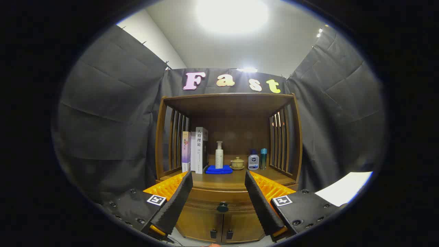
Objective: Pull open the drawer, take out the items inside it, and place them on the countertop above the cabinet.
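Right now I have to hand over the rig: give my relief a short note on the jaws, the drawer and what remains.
Gripper: jaws open, holding nothing, aimed at the cabinet front, apart from it.
Drawer: shut. Its round knob sits between the jaws, just ahead of them, untouched.
Countertop: already carries books, a pump bottle on a blue cloth, a small lidded pot and two bottles. Free wood shows at its front edge.
Done: nothing yet.
Left: close on the knob, pull the drawer open, lift out what is inside, set it on the countertop. The drawer's contents are hidden.
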